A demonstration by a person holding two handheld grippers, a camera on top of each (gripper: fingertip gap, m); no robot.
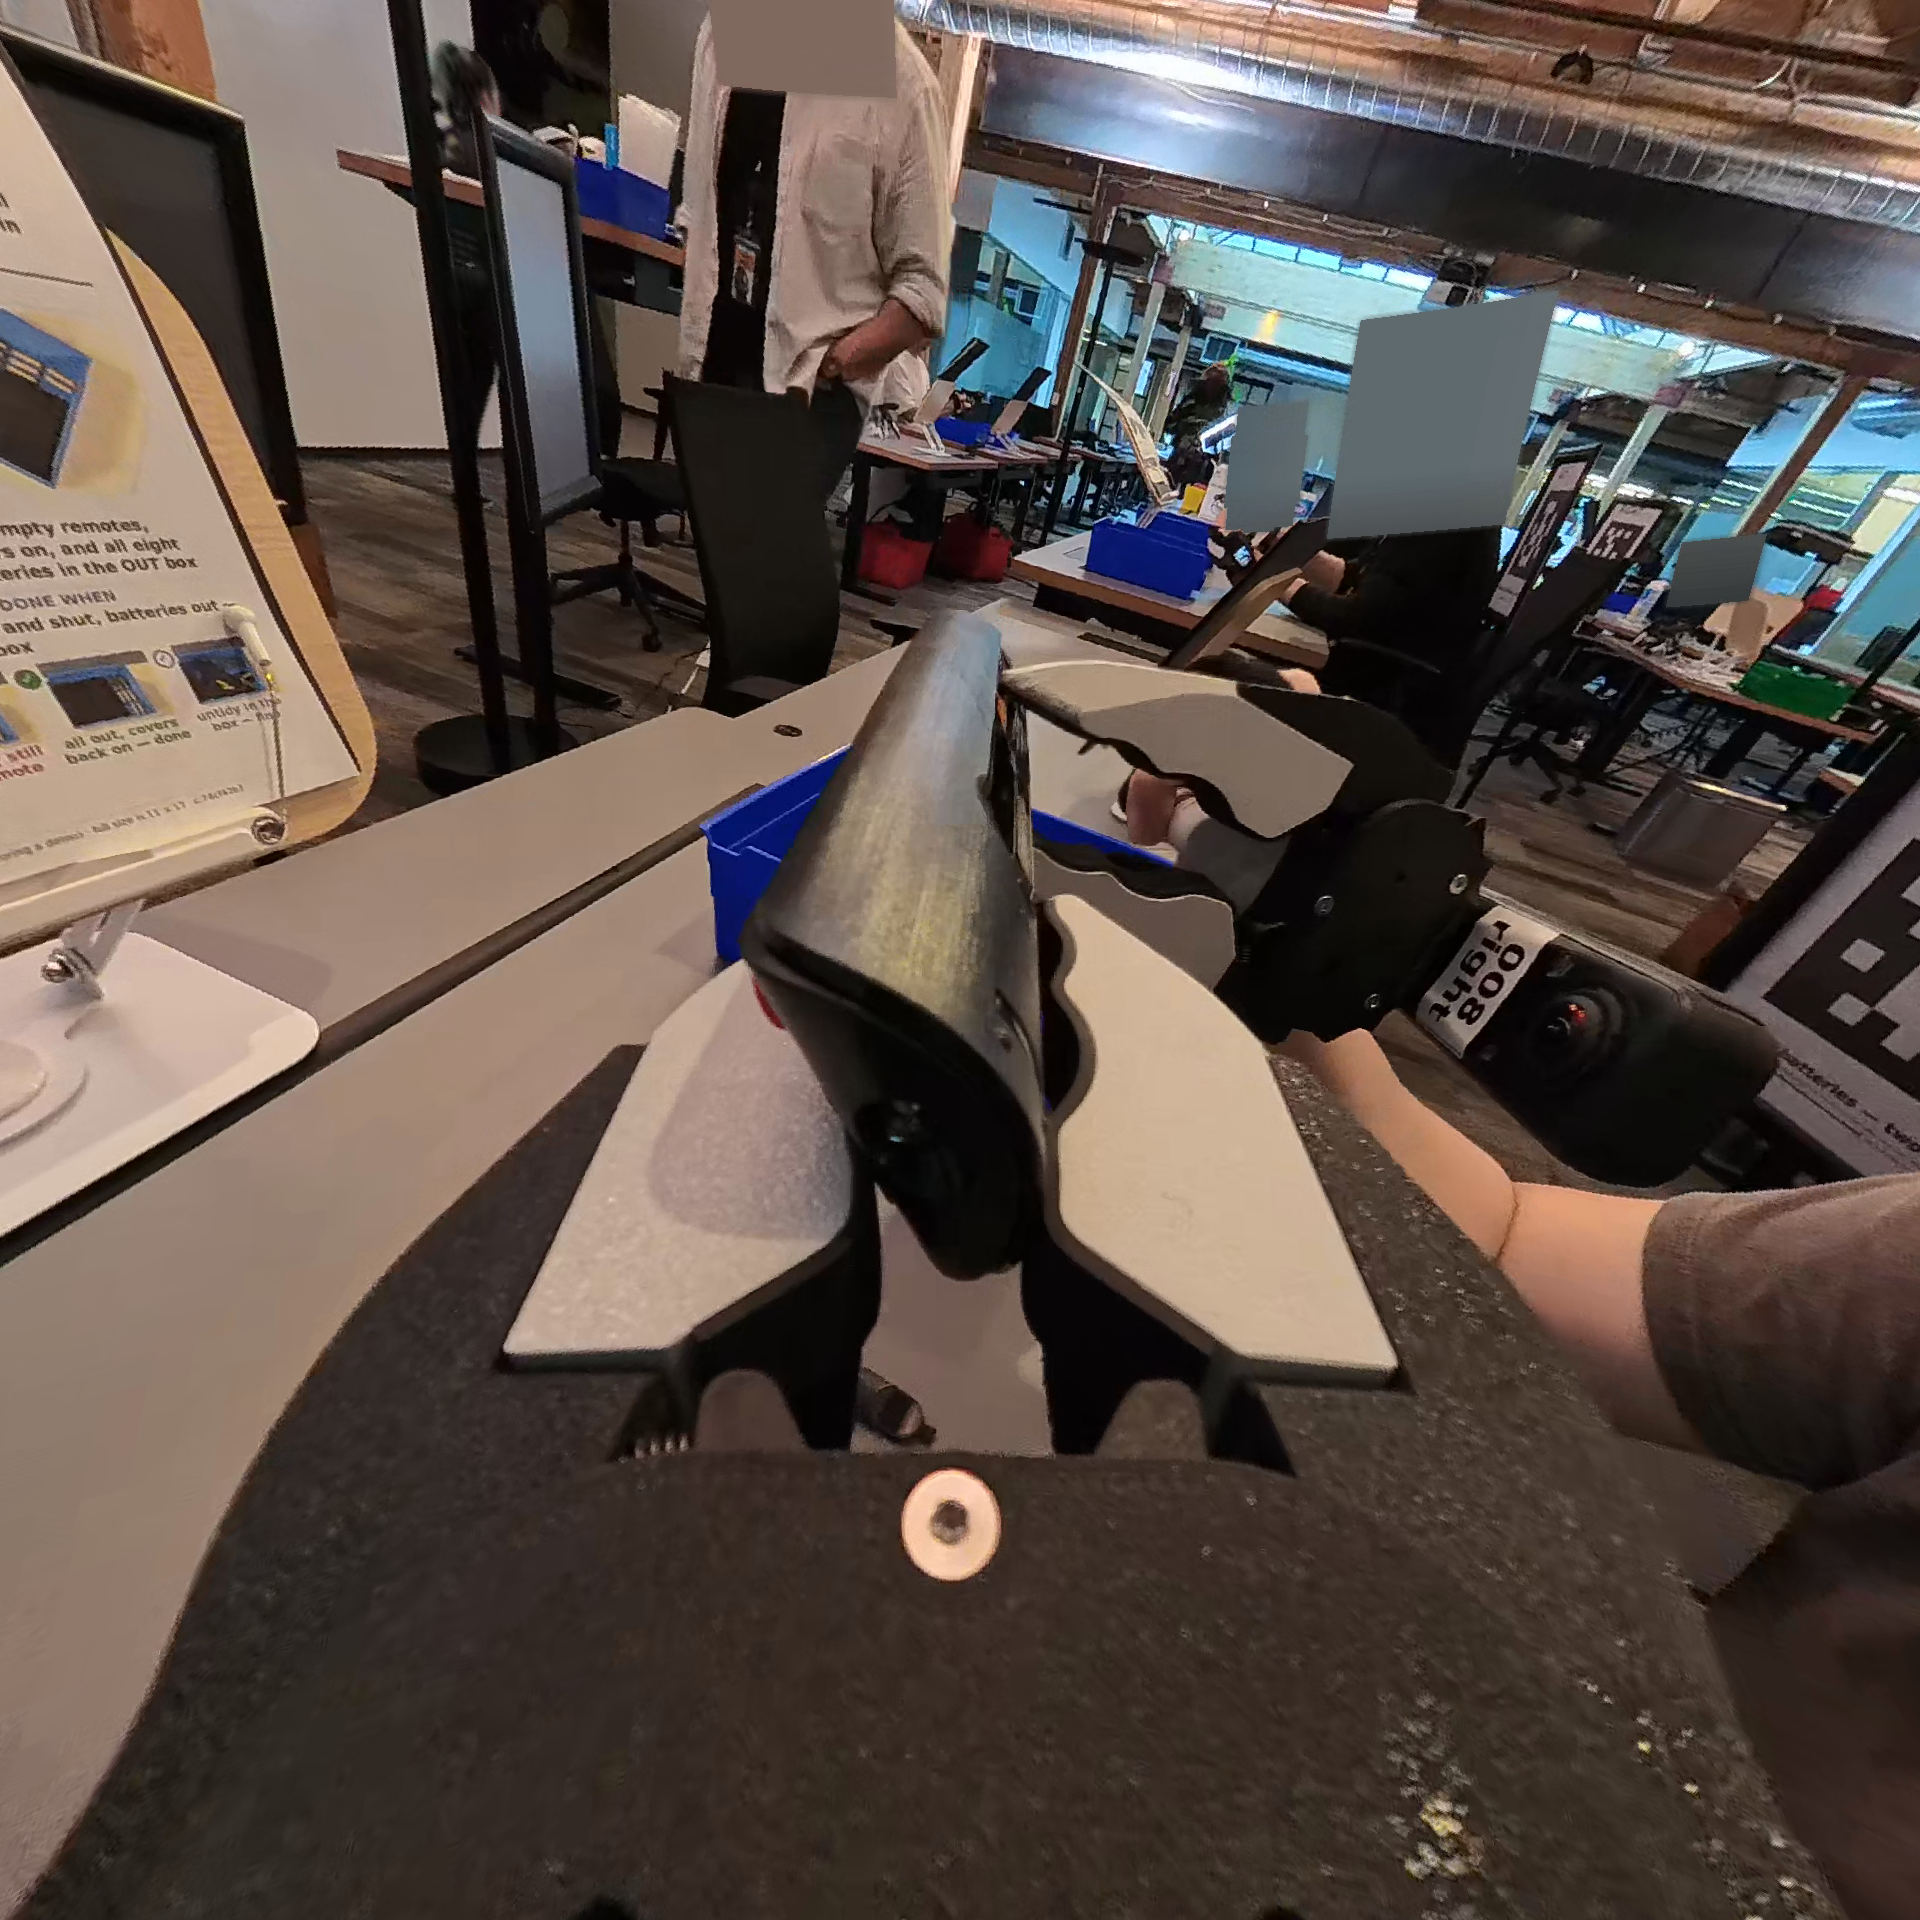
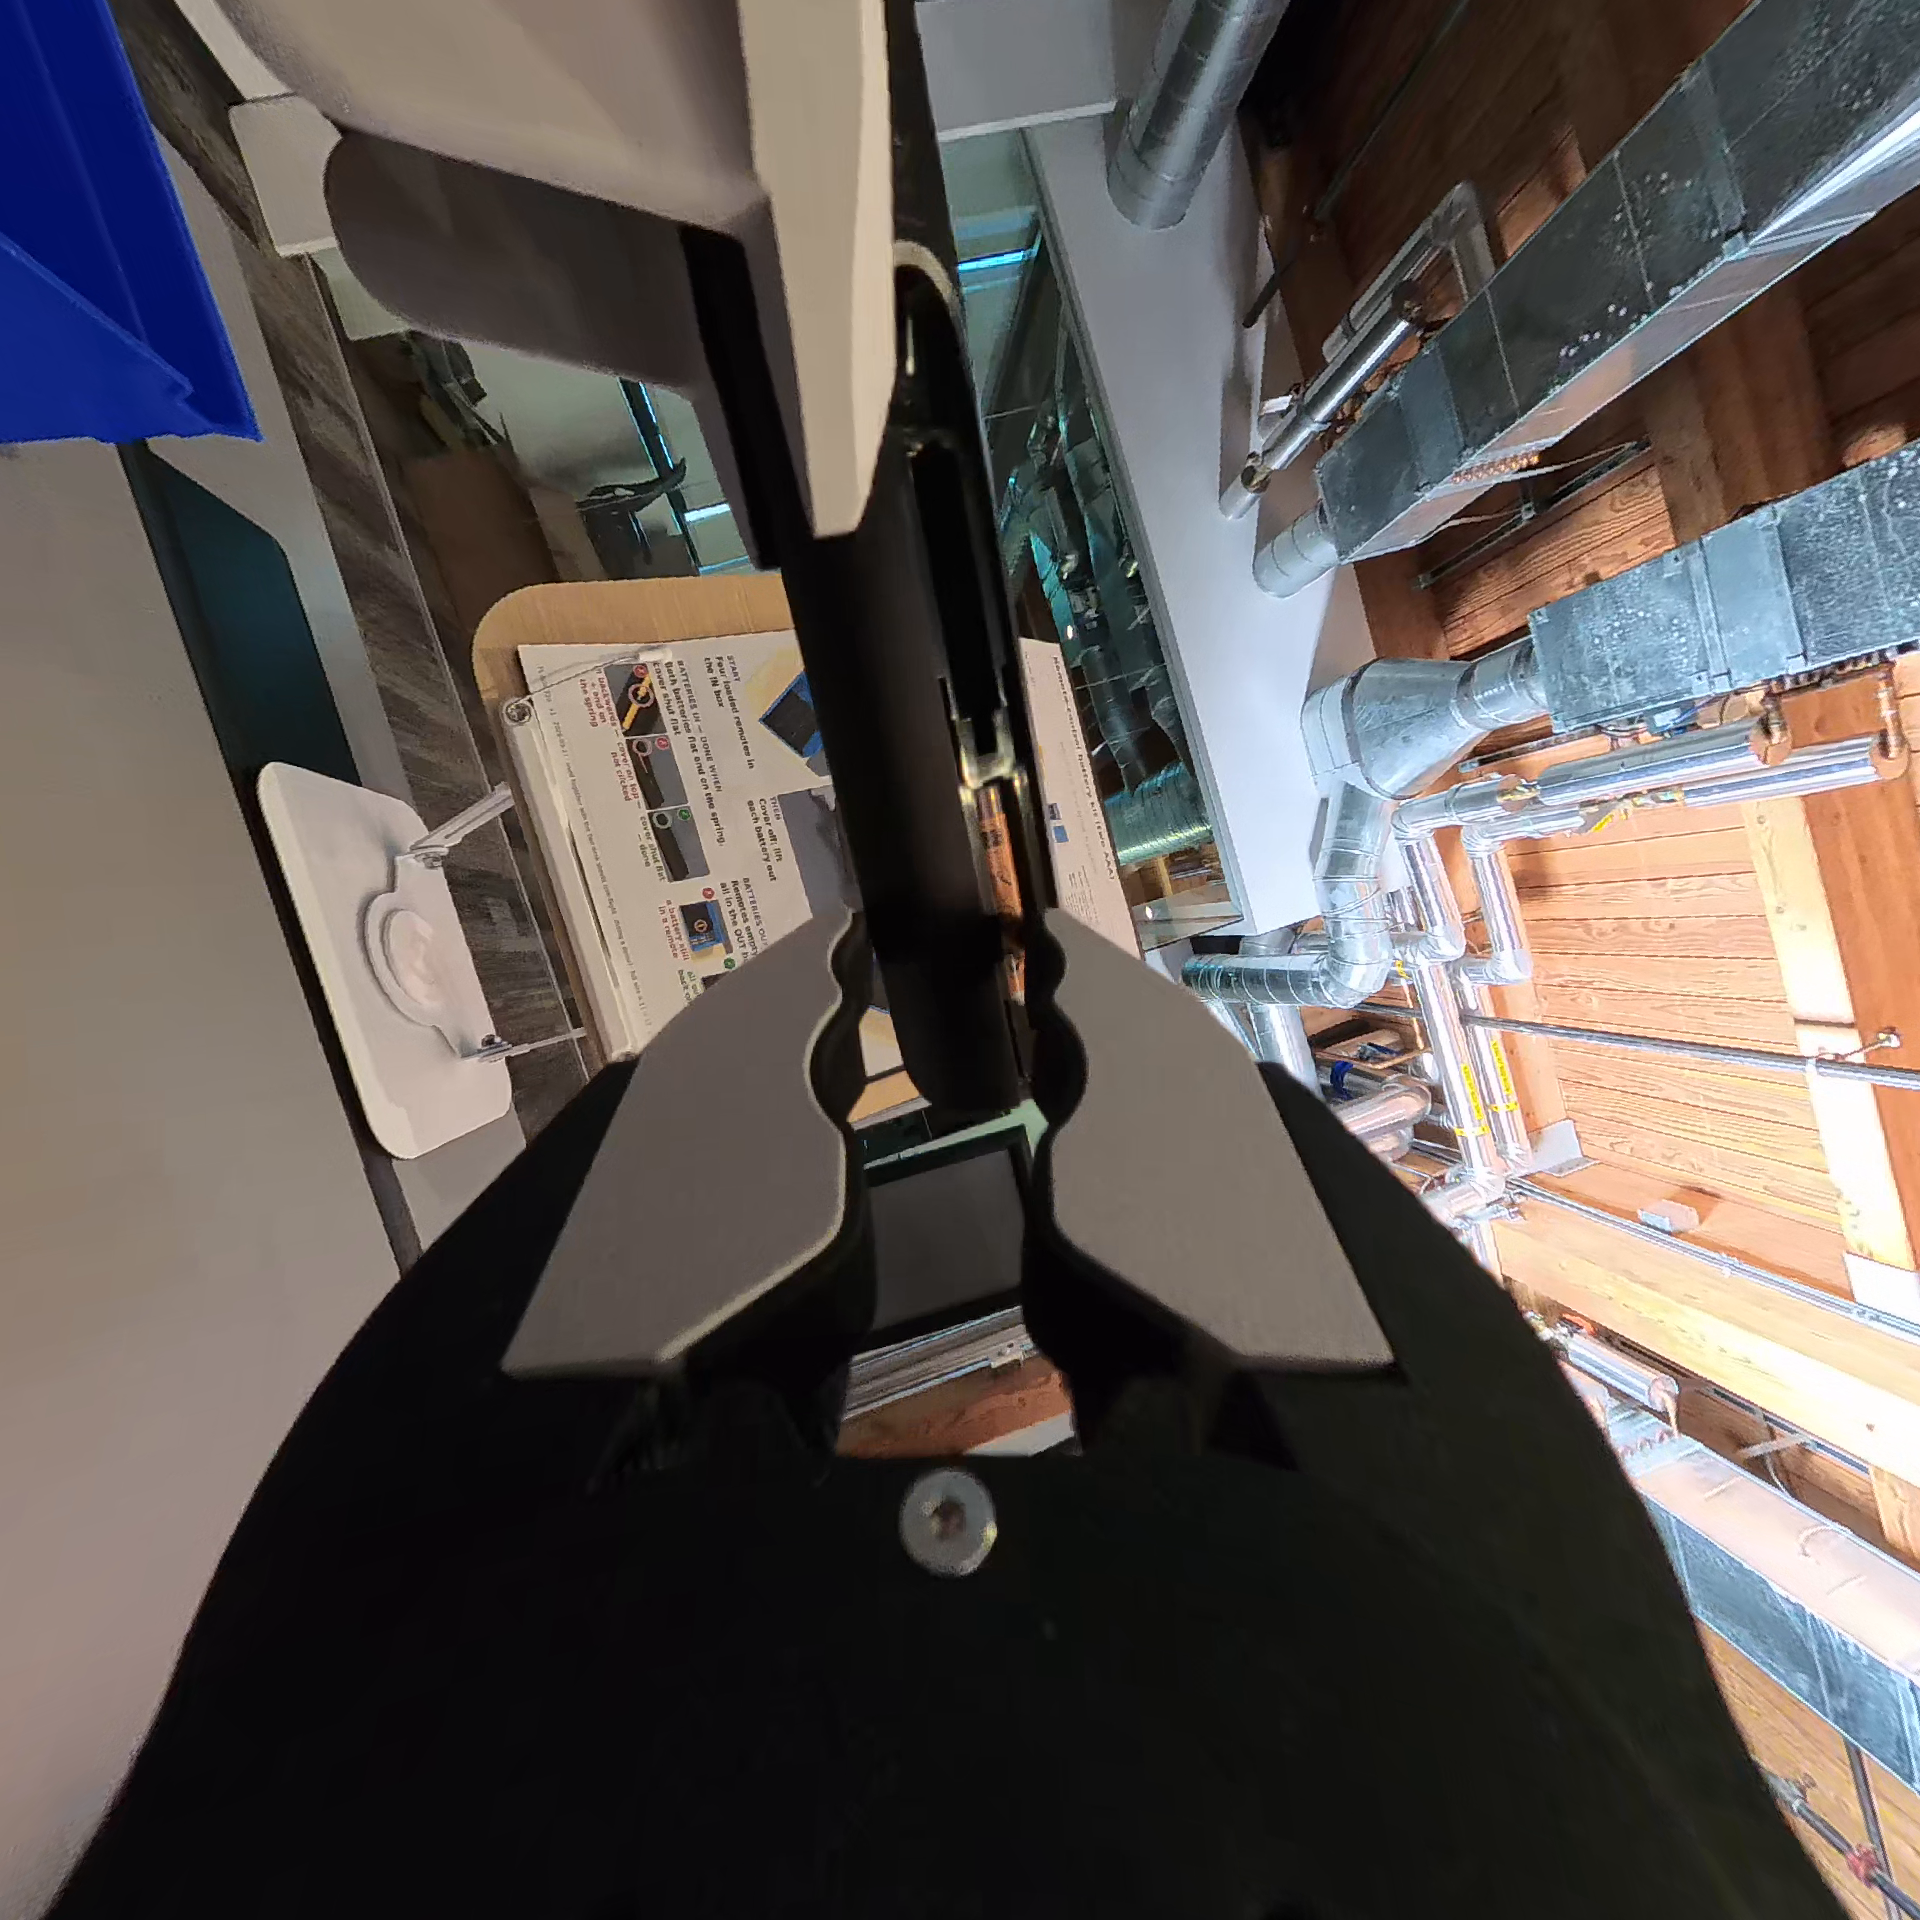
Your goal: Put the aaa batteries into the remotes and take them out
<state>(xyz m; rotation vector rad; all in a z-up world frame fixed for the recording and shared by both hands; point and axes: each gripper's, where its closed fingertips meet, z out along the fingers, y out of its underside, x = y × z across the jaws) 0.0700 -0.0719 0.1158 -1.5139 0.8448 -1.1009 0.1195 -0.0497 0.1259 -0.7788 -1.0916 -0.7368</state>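
Two grippers | left gripper fingers clamp glossy black remote | right gripper fingers grip its end

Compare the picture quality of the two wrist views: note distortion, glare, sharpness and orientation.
Left wrist view: wide-angle bending curves the desk edge; a soft sheen streaks the black remote held in the left claw; focus is fairly sharp. Right wrist view: the scene is rolled sideways, with ceiling ducts at right; the right claw is dim and the near blue bin is blurred.
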